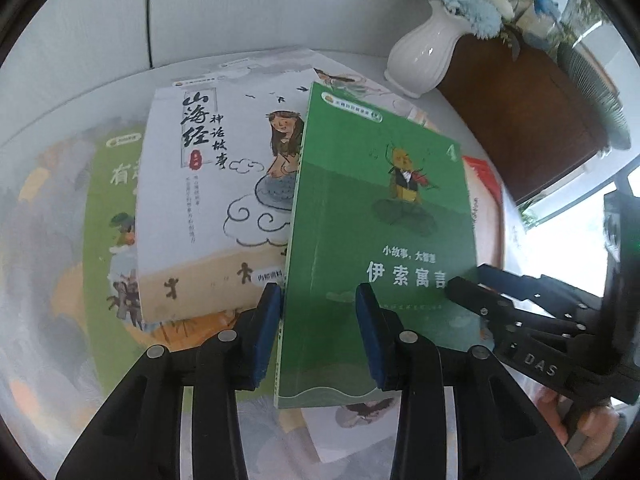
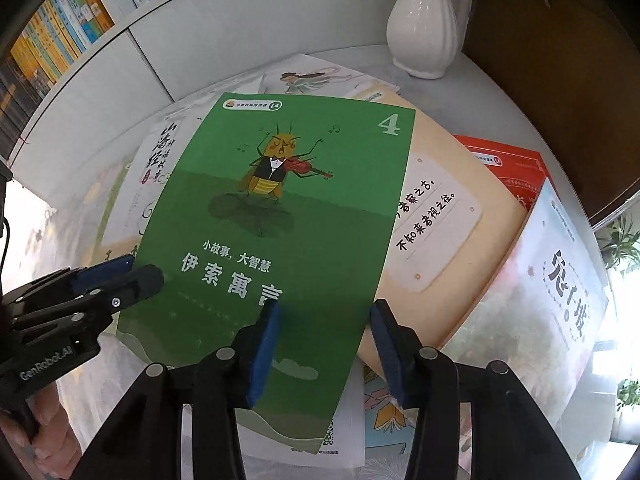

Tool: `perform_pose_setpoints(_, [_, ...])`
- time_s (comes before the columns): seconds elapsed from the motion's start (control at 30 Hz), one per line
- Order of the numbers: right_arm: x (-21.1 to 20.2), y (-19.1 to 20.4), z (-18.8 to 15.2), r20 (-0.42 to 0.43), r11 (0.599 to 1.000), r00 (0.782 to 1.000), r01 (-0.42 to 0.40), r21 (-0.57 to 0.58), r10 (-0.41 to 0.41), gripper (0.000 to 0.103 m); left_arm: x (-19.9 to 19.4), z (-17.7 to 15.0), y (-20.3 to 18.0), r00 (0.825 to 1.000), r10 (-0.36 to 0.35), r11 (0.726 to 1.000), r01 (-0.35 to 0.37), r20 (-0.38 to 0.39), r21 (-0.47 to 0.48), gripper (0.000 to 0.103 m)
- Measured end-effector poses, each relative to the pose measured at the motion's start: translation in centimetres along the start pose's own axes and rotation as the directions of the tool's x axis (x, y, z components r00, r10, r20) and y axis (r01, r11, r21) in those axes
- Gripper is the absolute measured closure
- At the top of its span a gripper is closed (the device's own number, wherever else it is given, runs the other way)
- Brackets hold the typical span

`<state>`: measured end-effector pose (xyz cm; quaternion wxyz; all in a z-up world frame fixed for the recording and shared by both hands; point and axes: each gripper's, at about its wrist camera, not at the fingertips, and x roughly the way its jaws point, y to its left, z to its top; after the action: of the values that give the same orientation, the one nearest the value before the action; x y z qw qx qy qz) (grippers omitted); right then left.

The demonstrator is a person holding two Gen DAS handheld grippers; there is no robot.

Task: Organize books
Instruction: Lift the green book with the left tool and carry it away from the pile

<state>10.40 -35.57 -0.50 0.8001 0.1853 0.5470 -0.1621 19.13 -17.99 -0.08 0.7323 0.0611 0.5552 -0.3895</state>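
left claw (image 1: 318, 292) spread wide, straddling the left edge of the green paperback with a violin-playing insect cover (image 1: 380, 240) | right claw (image 2: 324, 312) gaping over its lower right | book lies atop scattered books on the white table (image 1: 100, 92), near a white ribbed vase (image 2: 424, 24)

A: Left gripper (image 1: 318, 330) up close: matte black moulded frame, two angular arms with cut-out slots, round silver rivets at the joints.

B: And blue rubbery pads on its fingers (image 1: 266, 332), flat slabs against the black.

A: Right gripper (image 2: 324, 350), same build: black linkages, silver pins, blue pads on the fingers (image 2: 386, 348).

B: Seen from across, the right one's side carries white raised letters, "DAS", plus small silver screws.

A: The left one's side reads "GenRobot.AI" in white. Bare skin of the left hand (image 2: 48, 432) shows under it.

B: A thin black cable shows at that frame's left edge.
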Motion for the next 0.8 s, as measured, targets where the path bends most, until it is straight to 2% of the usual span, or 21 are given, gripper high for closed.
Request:
perform_pose_setpoints(0.17, [-0.4, 0.5, -0.9, -0.021, 0.999, 0.999, -0.030, -0.022, 0.030, 0.057, -1.4, -2.6, 0.3, 1.000, -0.017, 1.000, 0.017, -0.006, -0.002, 0.068])
perform_pose_setpoints(0.37, [-0.4, 1.0, -3.2, -0.046, 0.995, 0.995, -0.089, -0.047, 0.087, 0.057, -1.7, -6.3, 1.6, 0.999, -0.036, 0.998, 0.034, -0.035, -0.062, 0.068])
perform_pose_setpoints(0.5, [-0.5, 0.3, -5.5, -0.082, 0.994, 0.991, -0.107, -0.029, 0.104, 0.056, -1.3, -7.2, 2.2, 0.998, -0.050, 0.994, 0.047, -0.032, -0.099, 0.069])
perform_pose_setpoints(0.63, [-0.7, 0.7, -6.4, -0.070, 0.990, 0.989, -0.134, -0.039, 0.131, 0.051, -0.1, -7.3, 1.7, 0.996, -0.060, 0.996, 0.055, -0.065, -0.077, 0.068])
perform_pose_setpoints(0.7, [-0.6, 1.0, -6.5, -0.066, 0.992, 0.990, -0.126, -0.033, 0.123, 0.050, -0.2, -7.2, 1.2, 0.997, -0.053, 0.996, 0.048, -0.057, -0.079, 0.068])
perform_pose_setpoints(0.8, [-1.0, 0.8, -6.7, -0.055, 0.990, 0.989, -0.137, -0.014, 0.136, 0.051, -3.0, -7.3, 1.1, 0.988, -0.157, 0.983, 0.156, 0.001, -0.094, 0.068])
